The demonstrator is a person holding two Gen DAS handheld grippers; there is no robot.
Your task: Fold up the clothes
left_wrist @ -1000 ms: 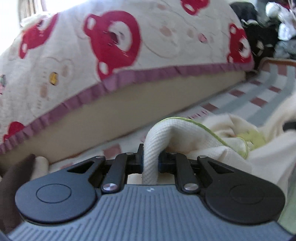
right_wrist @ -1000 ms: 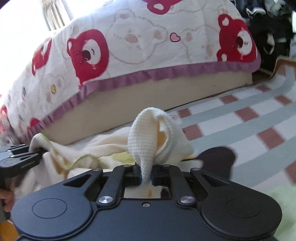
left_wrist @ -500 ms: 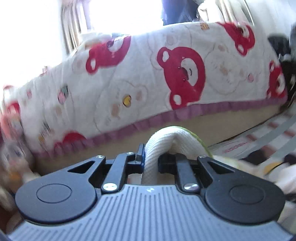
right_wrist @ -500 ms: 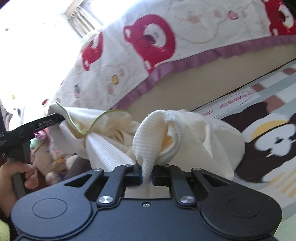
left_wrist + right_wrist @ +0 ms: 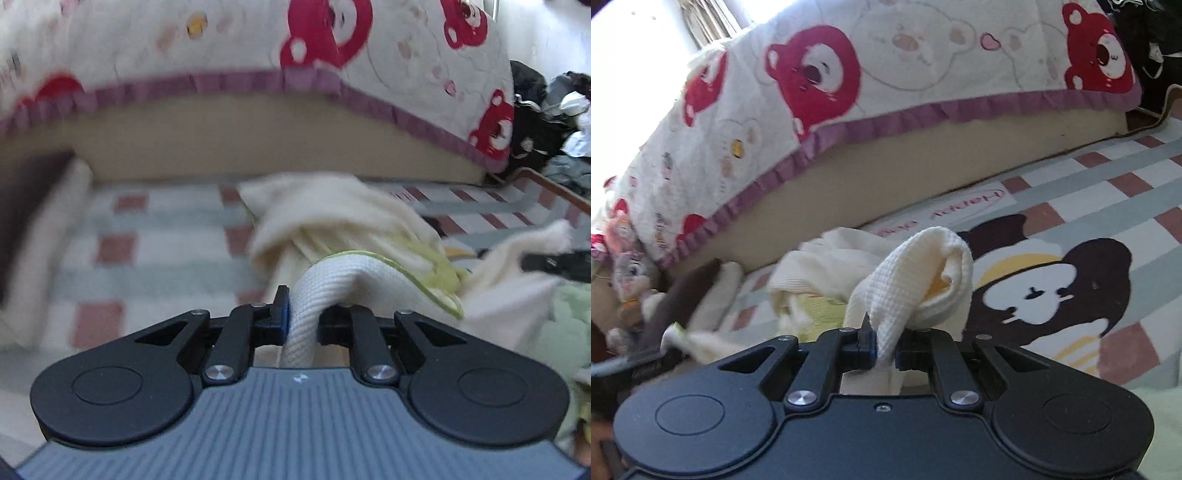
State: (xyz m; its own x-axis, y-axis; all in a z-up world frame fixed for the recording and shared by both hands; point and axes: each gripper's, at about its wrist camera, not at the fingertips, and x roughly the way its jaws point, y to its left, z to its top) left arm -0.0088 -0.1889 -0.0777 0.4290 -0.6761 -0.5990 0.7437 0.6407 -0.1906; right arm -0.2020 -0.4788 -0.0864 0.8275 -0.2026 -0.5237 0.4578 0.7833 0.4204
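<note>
Your left gripper (image 5: 301,319) has begun to open around a thick fold of the cream waffle-knit garment with lime-green trim (image 5: 343,221); a second ago it hung pinched before the bed, now it lies low over the checked play mat (image 5: 147,254), toward twelve o'clock. Your right gripper (image 5: 884,345) stays clamped on another corner. That suggests the cloth is being laid out for folding. Count one garment, two grippers, one bear-print quilt (image 5: 886,74).
</note>
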